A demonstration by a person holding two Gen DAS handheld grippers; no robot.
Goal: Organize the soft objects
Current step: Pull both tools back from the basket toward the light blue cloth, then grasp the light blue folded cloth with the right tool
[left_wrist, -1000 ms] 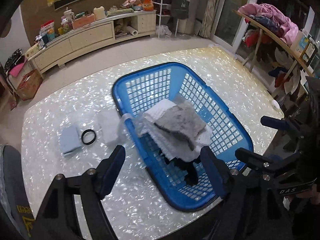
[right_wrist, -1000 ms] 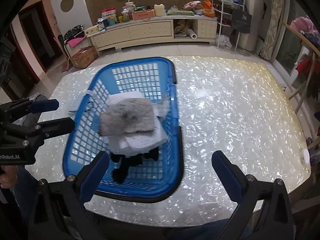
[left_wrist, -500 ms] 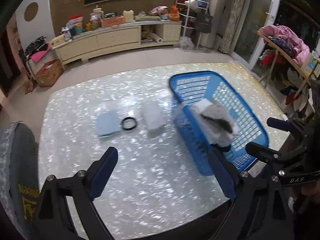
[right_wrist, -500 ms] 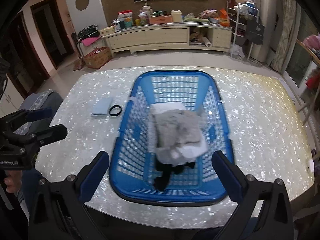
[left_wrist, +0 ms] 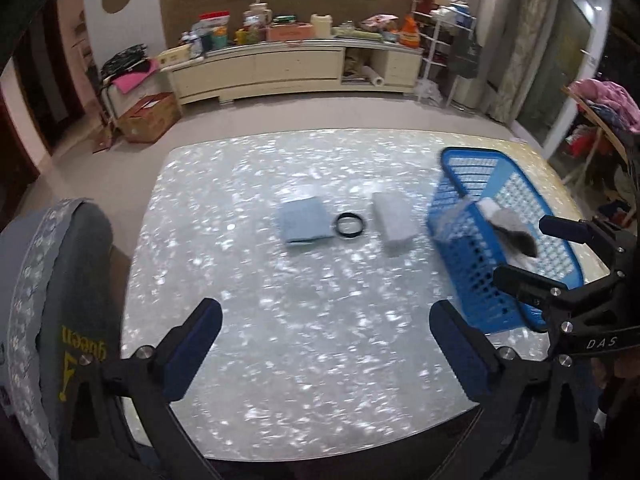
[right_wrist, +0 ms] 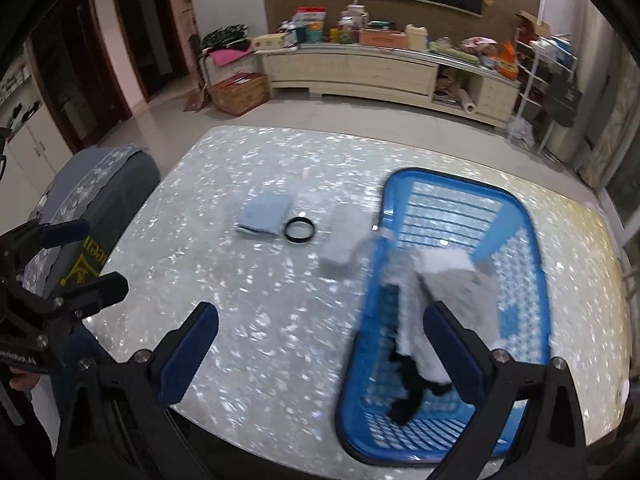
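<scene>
Left gripper hangs above bare tabletop, its dark blue padded fingers spread wide; the jaws have just been opening, and nothing sits between them. Ahead of those fingers, well apart from the tips, three things lie in a row on the shimmering white mother-of-pearl table: a folded pale blue cloth, a thin black ring just beside its right edge, and a folded light grey cloth a little further right. None of them touches a finger.

Right gripper is also spread wide with nothing clamped. Its left finger is over bare table, while its right finger stands in front of the blue plastic lattice laundry basket. Inside that basket sits a heap of soft things: a fuzzy grey piece on top, a white textured cloth draped beneath it and spilling towards the near wall, and a black garment poking out at the near end. Whether the right finger touches the heap cannot be told; it simply overlaps it in view.

The pale blue cloth is flat and neatly squared. The grey one is a thicker, oblong fold, lying just beside the basket's left wall. A grey patterned chair back stands at the table's left edge.
</scene>
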